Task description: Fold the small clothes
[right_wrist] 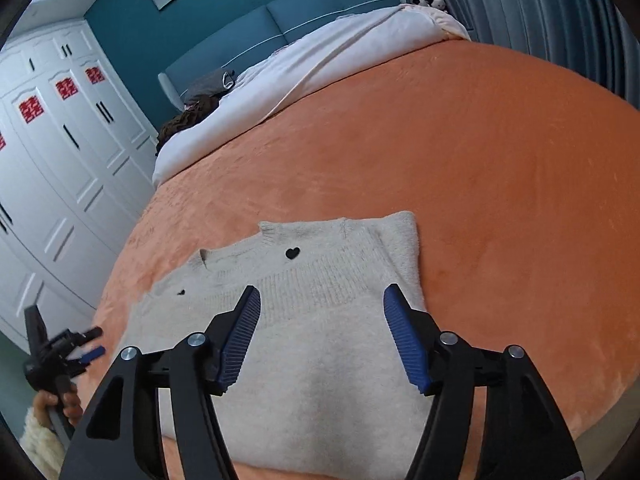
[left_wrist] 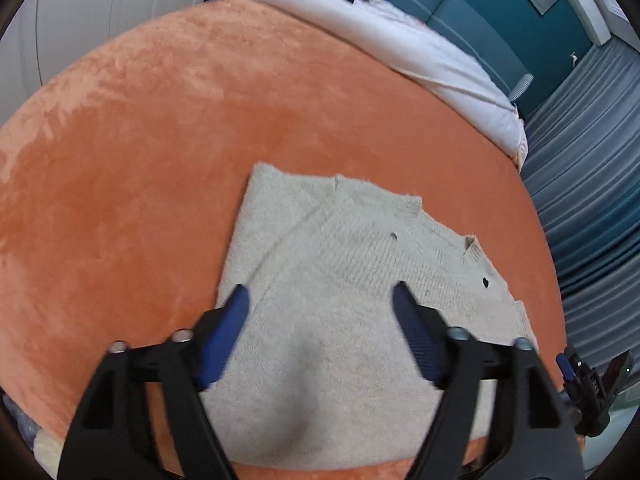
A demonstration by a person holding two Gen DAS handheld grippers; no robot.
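Cream knit sweater (left_wrist: 344, 288) is lying folded on the orange blanket (left_wrist: 160, 140) covering the bed, near its foot edge, small black hearts (right_wrist: 292, 253) showing on the knit. Left tongs (left_wrist: 320, 296) are hovering over the sweater's near portion, blue pads (left_wrist: 224, 340) standing wide apart, nothing between them. Right tongs (right_wrist: 320, 296) are likewise gaping above the sweater, gripping nothing. White duvet (right_wrist: 304, 64) is sitting bunched toward the teal headboard (right_wrist: 280, 28).
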